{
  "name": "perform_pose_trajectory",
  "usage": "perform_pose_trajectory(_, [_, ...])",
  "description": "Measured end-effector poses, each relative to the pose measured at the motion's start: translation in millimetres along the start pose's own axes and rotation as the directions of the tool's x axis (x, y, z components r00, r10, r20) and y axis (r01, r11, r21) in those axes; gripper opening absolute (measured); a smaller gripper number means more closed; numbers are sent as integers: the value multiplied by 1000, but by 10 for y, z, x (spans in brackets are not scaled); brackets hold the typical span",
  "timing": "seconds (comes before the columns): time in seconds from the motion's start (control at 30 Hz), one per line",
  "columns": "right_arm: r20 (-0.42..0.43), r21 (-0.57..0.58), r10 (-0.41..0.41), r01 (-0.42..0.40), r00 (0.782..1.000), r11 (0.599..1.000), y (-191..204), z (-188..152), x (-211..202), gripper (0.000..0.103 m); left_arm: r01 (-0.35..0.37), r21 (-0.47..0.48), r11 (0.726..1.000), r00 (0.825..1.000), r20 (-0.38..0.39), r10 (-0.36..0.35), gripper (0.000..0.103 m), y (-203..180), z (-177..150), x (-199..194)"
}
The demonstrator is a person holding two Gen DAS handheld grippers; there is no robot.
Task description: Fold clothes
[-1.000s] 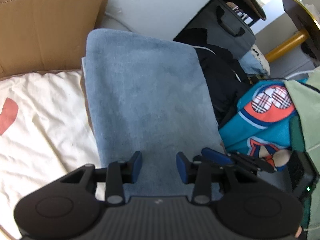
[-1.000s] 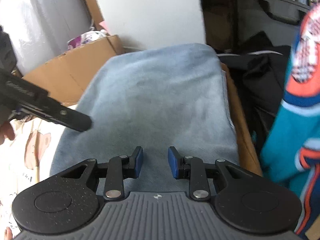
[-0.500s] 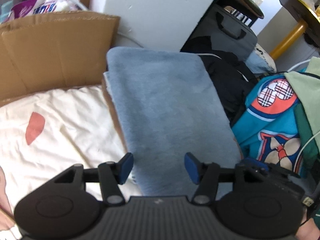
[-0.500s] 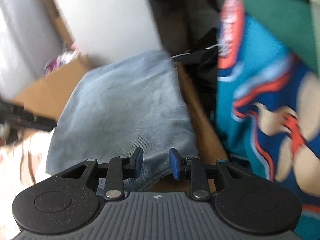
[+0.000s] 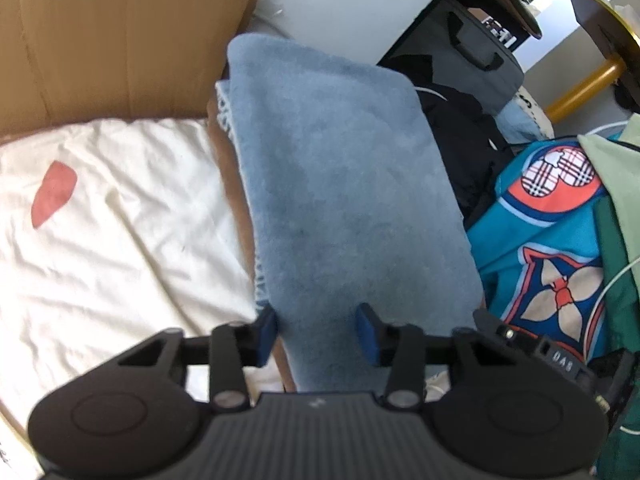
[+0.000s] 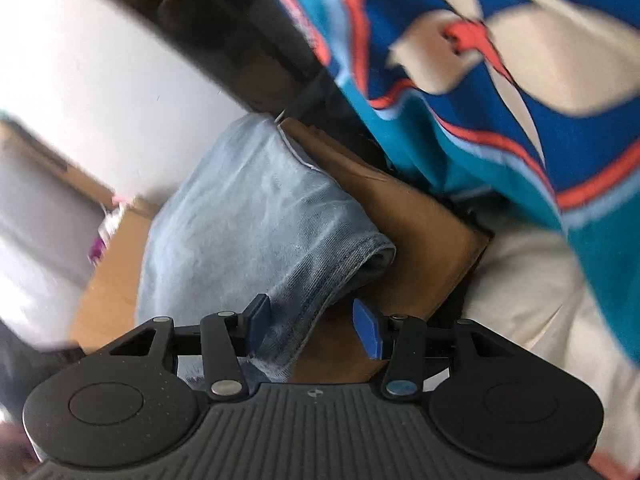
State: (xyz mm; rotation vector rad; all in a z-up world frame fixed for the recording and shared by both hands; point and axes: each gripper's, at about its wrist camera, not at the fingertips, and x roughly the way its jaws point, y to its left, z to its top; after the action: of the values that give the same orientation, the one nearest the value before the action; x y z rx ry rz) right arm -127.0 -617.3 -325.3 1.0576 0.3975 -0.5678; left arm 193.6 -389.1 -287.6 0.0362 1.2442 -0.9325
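A folded light-blue garment (image 5: 344,184) lies on a brown cardboard sheet (image 5: 236,204) over a cream bedsheet (image 5: 120,260). My left gripper (image 5: 318,334) hovers at the garment's near end. Its jaws are closing, with the cloth's near edge lying between them and the pads not pressing on it. In the right wrist view the blue garment (image 6: 248,216) shows its rolled near right corner. My right gripper (image 6: 313,330) is tilted over that corner. Its jaws are opening; cloth sits by the left pad without being gripped. A teal patterned garment (image 6: 480,80) hangs to the right.
The teal patterned garment (image 5: 552,240) and a pale green one (image 5: 616,168) are piled to the right. A black garment (image 5: 460,140) and a grey case (image 5: 480,52) sit behind. A cardboard flap (image 5: 120,40) stands at the back left, against a white wall (image 5: 340,0).
My left gripper drew back toward the blue garment's near end; its jaws widened, then narrowed. My right gripper rolled and swung right to the near right corner, and its jaws spread apart.
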Motion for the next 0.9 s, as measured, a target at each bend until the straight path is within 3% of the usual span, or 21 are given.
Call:
perform_pose_trajectory(0.1, [-8,106,41,-40,999,994,-99,-44,99,62,12,-17,1000,1000,-10,-13,35,21,-39,27])
perform_pose_trajectory(0.23, [-41,219,122,-110,992,970,-168,-165,233,62,11,-16,1000,1000,-12,-11,35,-2,-76,38])
perform_pose_trajectory(0.27, [-51,230,139,-124,989,965,-169,-198,263,59,10,-15,1000,1000,-13,-10,35,-11,-80,46])
perform_pose_trajectory(0.3, [-59,239,157,-138,986,961,-168,-228,287,49,8,-12,1000,1000,-14,-9,35,-18,-84,53])
perform_pose_trajectory(0.37, [-65,243,187,-166,980,956,-160,-263,297,32,11,-15,1000,1000,-16,-12,35,-11,-93,53])
perform_pose_trajectory(0.47, [-72,198,190,-173,979,965,-108,-233,246,26,28,-28,999,999,-19,-28,34,-15,-105,52])
perform_pose_trajectory(0.63, [-45,124,167,-161,985,979,-21,-114,87,25,44,-22,999,999,-27,-45,32,-61,-147,41])
perform_pose_trajectory(0.9, [-74,144,138,-126,988,981,-10,-241,112,26,43,-22,999,997,-58,-45,32,-1,-221,31])
